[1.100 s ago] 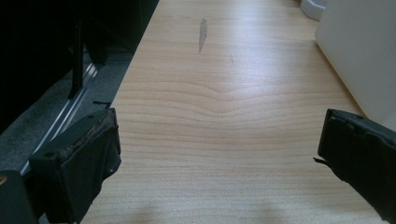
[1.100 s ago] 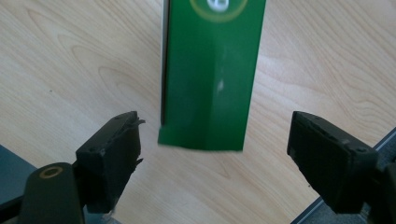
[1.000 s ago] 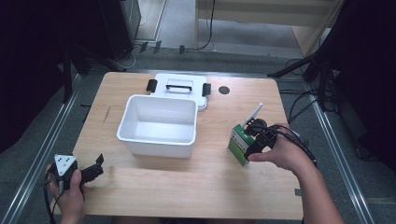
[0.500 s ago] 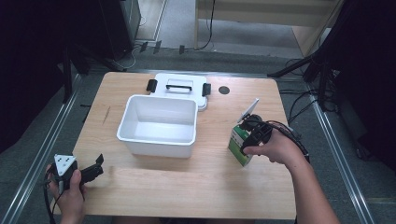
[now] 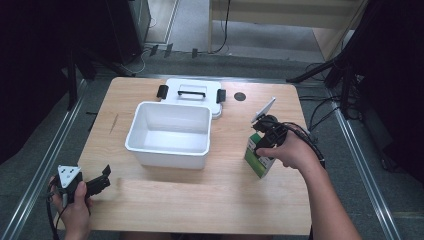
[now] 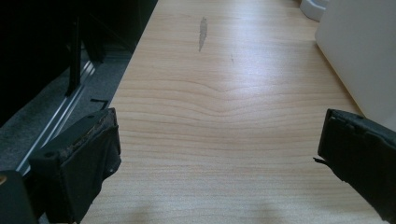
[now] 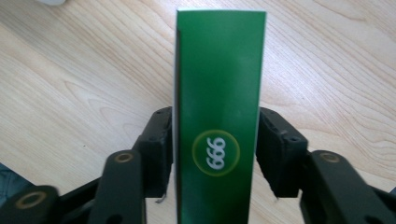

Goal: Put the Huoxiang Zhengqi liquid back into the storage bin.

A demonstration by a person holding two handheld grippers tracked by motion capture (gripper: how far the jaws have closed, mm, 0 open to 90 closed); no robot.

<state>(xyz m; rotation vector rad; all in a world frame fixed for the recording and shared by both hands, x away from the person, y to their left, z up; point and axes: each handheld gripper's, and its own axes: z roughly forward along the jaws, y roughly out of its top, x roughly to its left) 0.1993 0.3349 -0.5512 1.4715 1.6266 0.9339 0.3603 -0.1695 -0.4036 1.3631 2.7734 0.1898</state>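
Green carton point(image 5: 260, 154) is seen right of centre in the high view, standing on the wooden table point(image 5: 210, 200), right of the white tub point(image 5: 170, 134) and apart from it. It is clamped by the right gripper point(image 5: 265, 142), held in the right hand point(image 5: 292, 152). In the right gripper view the green carton point(image 7: 218, 116) runs up the middle of the frame, with both black jaws pressed flat against its two side faces, so the right gripper point(image 7: 215, 154) is closed on it.

Left gripper point(image 5: 97, 181) is held at the lower left of the high view, over the table's near edge. In the left gripper view its jaws are spread wide, nothing between them but bare table point(image 6: 224, 116).

Printed on the carton's face: a ringed "999", seen upside down.

White lid point(image 5: 192, 95) with black latches is seen behind the tub.
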